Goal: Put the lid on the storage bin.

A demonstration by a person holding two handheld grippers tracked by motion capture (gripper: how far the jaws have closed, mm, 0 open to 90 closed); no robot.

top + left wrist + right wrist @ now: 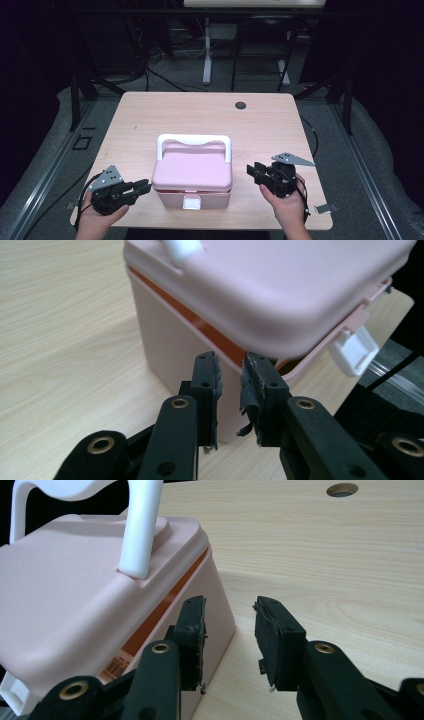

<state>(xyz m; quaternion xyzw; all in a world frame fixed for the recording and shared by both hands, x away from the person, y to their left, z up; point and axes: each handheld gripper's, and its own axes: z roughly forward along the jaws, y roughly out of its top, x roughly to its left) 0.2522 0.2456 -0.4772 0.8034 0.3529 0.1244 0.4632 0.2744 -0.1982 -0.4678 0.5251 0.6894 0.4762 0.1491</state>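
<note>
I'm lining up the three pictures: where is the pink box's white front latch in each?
High view: white latch at the bottom middle of the pink box, on the person's side.
Left gripper view: right of centre, under the lid edge.
Right gripper view: bottom left corner.
Shared landmark: white handle.

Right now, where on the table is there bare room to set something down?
Bare wood lies behind the pink plastic lidded box, up to the dark round hole, and along both side edges. It is crowded beside the box, where the left gripper and right gripper flank it.
</note>
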